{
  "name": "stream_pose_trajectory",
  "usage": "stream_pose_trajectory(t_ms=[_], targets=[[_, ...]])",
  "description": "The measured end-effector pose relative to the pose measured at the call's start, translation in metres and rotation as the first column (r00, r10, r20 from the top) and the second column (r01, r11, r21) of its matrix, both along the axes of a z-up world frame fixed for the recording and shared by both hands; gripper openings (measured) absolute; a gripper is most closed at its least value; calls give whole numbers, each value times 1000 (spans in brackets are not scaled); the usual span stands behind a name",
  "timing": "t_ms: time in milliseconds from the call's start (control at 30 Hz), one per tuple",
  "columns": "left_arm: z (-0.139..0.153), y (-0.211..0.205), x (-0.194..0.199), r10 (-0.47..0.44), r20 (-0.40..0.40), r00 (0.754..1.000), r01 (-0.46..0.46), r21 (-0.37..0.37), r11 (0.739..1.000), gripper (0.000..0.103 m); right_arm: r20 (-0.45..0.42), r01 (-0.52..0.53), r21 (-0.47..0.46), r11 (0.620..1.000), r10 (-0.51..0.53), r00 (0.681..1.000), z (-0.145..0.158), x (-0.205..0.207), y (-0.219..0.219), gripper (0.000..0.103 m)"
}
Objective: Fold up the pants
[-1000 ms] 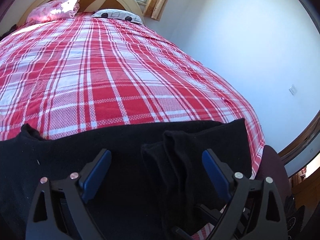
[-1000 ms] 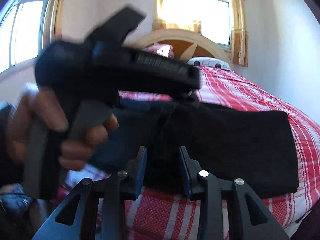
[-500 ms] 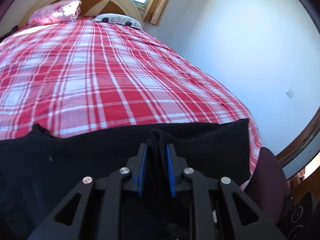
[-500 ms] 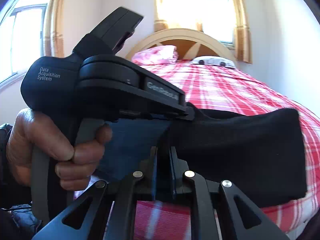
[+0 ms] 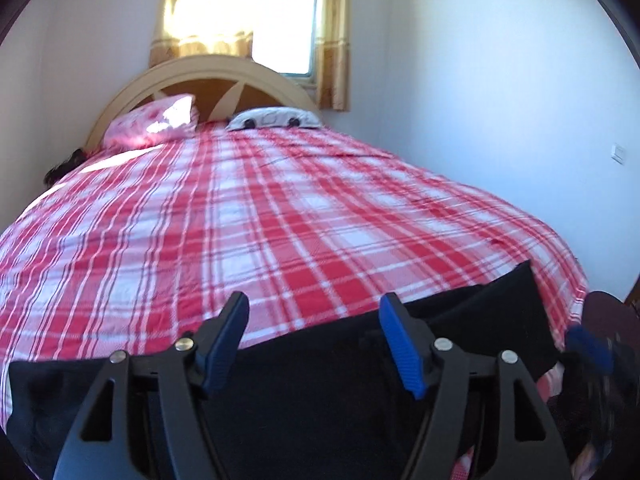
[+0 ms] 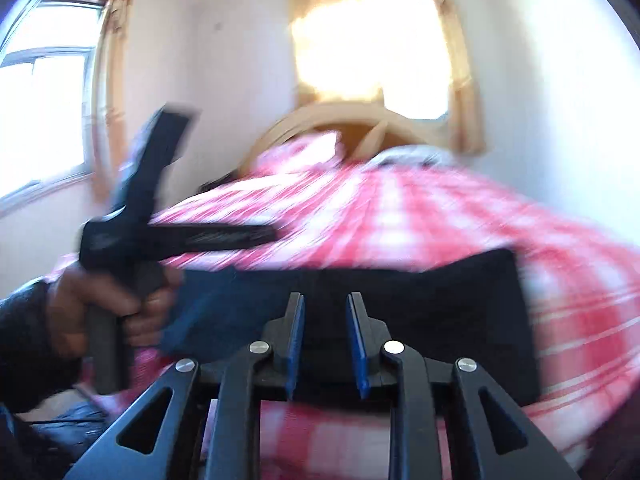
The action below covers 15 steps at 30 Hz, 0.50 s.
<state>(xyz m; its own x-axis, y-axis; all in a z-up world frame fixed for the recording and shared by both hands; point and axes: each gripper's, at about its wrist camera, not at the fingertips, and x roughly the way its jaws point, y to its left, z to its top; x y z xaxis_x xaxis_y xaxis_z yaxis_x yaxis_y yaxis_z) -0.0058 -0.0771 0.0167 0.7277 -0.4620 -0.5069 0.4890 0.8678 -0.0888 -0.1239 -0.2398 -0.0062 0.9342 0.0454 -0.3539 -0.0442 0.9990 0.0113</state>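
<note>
Black pants (image 5: 480, 312) lie folded in a long band across the near edge of the bed. My left gripper (image 5: 314, 312) hovers just above them, its jaws opening wide, the pads clear of the cloth. In the blurred right wrist view the pants (image 6: 440, 300) stretch behind my right gripper (image 6: 326, 300). Its jaws stand a little apart and are opening, and the pads do not press on the cloth. A hand (image 6: 92, 300) holds the left gripper (image 6: 264, 236) at the left end of the pants.
The bed (image 5: 280, 220) has a red and white plaid cover. A pink pillow (image 5: 152, 120) and a white pillow (image 5: 276, 118) lie against the arched headboard (image 5: 208, 72). A white wall runs along the bed's right side. A dark rounded object (image 5: 608, 308) sits off its near right corner.
Half a second ago both grippers were pinched on folds of the pants. Both have let go and risen, and the views have tilted up toward the headboard.
</note>
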Motion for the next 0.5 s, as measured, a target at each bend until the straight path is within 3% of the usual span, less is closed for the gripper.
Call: stream_pose_trajectory(t_ms=[67,233,300,333,400,433,500], targets=[[0,-18,-7,-55,5,998,55,7,998,70,1,129,-12,992,-129,992,11,7,-34,24],[-21,-68,-18,-164,-19,986,165,70,984,70,-95,237,157,959,-224,970,-2,46,-102,24],[-34,-76,-18,-154,-38,987,157,109,981,70,-128,262,230,937,-237,963,-16,67,-119,24],[-42,-76,-14,-127,-59,990,134,128,983,70,-139,267,250,931,-238,961,-23,61,-118,24],[-55,-67,-5,-54,-115,992,71,145,987,70,-208,304,284,909,-251,945,-48,94,-119,24],[-61,-63,0,-32,-144,989,53,141,989,73,-234,318,311,896,-252,939,-62,100,-123,24],[-67,-48,5,-27,-187,982,40,65,997,76,-191,313,371,874,-258,947,-74,87,-125,24]])
